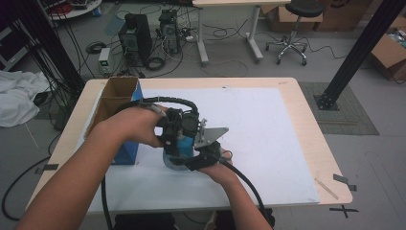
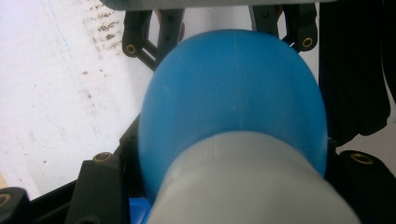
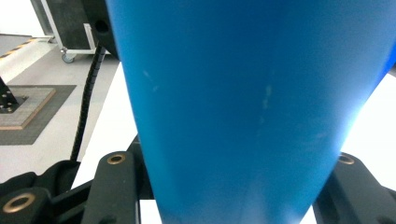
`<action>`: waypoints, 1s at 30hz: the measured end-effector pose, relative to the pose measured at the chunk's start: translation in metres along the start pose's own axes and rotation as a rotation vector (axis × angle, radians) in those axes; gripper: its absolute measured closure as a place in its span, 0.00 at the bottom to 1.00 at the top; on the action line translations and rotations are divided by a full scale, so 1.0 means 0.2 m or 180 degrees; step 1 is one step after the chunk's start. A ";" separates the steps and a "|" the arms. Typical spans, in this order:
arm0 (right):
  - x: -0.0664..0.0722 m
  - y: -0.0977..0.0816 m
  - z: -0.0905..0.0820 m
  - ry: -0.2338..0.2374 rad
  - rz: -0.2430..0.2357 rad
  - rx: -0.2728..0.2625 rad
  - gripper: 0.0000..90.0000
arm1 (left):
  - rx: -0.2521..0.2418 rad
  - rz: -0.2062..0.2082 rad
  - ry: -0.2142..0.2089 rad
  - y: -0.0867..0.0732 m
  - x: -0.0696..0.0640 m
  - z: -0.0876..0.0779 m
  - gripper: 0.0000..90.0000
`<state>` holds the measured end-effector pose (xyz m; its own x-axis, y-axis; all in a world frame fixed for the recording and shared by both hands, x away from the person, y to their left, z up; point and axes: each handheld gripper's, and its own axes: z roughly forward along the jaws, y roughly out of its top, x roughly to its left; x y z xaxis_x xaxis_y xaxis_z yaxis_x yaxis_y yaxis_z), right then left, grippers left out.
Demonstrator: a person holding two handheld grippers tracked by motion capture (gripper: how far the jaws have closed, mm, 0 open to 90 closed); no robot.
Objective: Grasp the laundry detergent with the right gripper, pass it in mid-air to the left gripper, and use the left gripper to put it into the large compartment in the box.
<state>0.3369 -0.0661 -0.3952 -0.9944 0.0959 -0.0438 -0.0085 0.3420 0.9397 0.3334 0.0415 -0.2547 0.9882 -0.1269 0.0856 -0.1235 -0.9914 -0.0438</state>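
In the high view, the person's two forearms come up from the bottom edge of the frame and meet just left of centre, over the white mat [image 1: 268, 143] that covers the table [image 1: 311, 139]. The right gripper [image 1: 203, 160], with its grey three-cornered plate, sits at the lower side of the cluster. Its jaws are clamped on the blue bottle [image 1: 179, 148]; in the right gripper view the bottle's blue body [image 3: 252, 107] rises through the middle of the frame between the two black jaws at the bottom. Just above and left of it in the high view is the left gripper [image 1: 177, 129], whose black cable arcs over the top. In the left gripper view the bottle's white cap [image 2: 252, 182] lies at the bottom centre, closest to the lens, with the rounded blue shoulder [image 2: 233, 88] behind it. The left gripper's jaws are drawn in narrow on either side of the cap, gripping it. Left of the hands stands an open cardboard box [image 1: 115, 103] with a blue side. Farther up the frame, beyond the table, computer towers [image 1: 136, 38] and a stool [image 1: 294, 28] stand on the floor.
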 end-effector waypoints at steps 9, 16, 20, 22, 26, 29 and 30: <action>0.00 0.00 -0.01 -0.0044 -0.0046 0.0015 0.49 | 0.0003 -0.0010 0.0050 0.00 0.00 -0.01 0.44; 0.01 0.02 -0.05 -0.0223 -0.0151 -0.0082 0.40 | 0.0050 -0.0149 0.0056 0.00 0.02 -0.05 0.44; 0.01 0.04 -0.08 -0.0312 -0.0235 -0.0021 0.38 | 0.0041 -0.0188 0.0043 -0.01 0.03 -0.04 0.44; 0.00 0.04 -0.09 -0.0318 -0.0197 -0.0007 0.38 | 0.0048 -0.0192 0.0050 -0.02 0.04 -0.05 0.44; 0.00 0.05 -0.12 -0.0341 -0.0162 0.0077 0.39 | 0.0033 -0.0204 0.0048 -0.03 0.04 -0.05 0.44; -0.03 0.04 -0.15 -0.0257 -0.0008 0.0100 0.33 | 0.0027 -0.0207 0.0036 -0.03 0.05 -0.06 0.44; -0.04 0.04 -0.16 -0.0225 0.0081 0.0137 0.30 | 0.0025 -0.0210 0.0036 -0.04 0.05 -0.07 0.44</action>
<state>0.3414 -0.0946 -0.3756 -0.9843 0.1704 -0.0454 0.0229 0.3784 0.9254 0.3432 0.0475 -0.2400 0.9931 -0.0616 0.0998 -0.0573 -0.9973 -0.0457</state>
